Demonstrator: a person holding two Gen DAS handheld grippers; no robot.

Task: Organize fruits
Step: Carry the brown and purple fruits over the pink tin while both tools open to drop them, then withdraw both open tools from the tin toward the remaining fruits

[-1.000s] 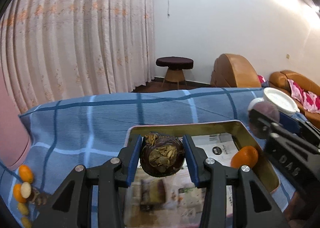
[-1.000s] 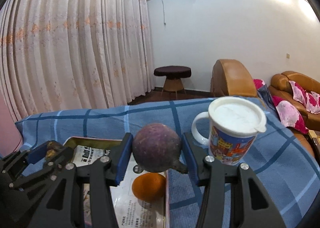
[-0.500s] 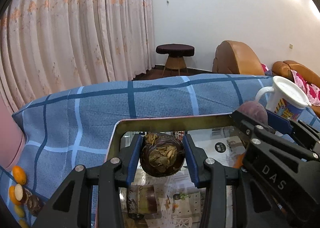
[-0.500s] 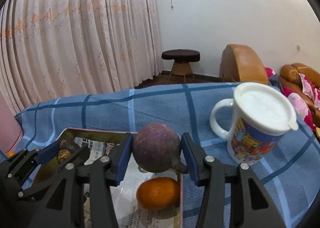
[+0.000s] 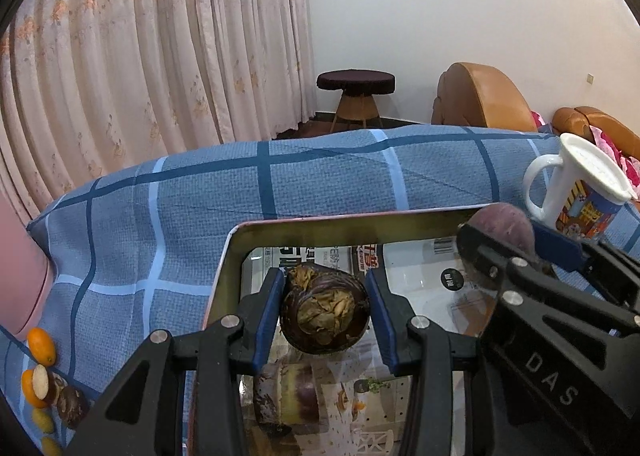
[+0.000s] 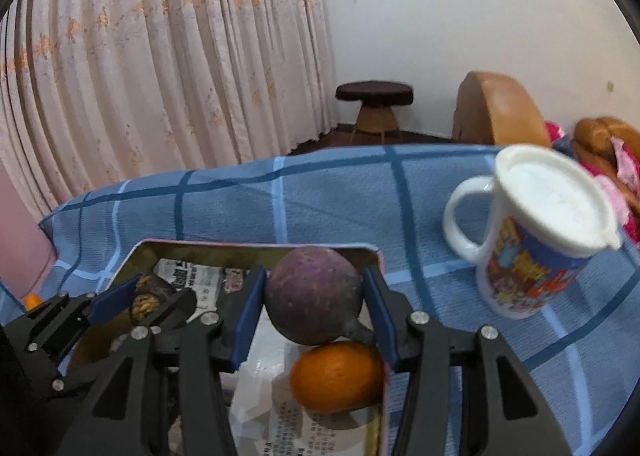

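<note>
Currently: two round fruits held over the tray

We find the left gripper with its fingers clamped on a dark brown fruit, its dried leafy cap facing the camera. It hangs inside the tray, over the newspaper lining. The right gripper has its fingers clamped on a purple fruit at the tray's right end, directly above an orange lying there; whether the two touch we cannot tell.

We judge both held fruits light, firm-shelled and round, so inclined to roll once freed. The blue pads grip each across its widest part, which seems the soundest hold; the purple fruit's stub stem points down and right, clear of the pads. The brown fruit's cap looks brittle and is best left untouched.

More small fruits lie on the checked cloth at far left. A lidded mug stands well right of the tray.
</note>
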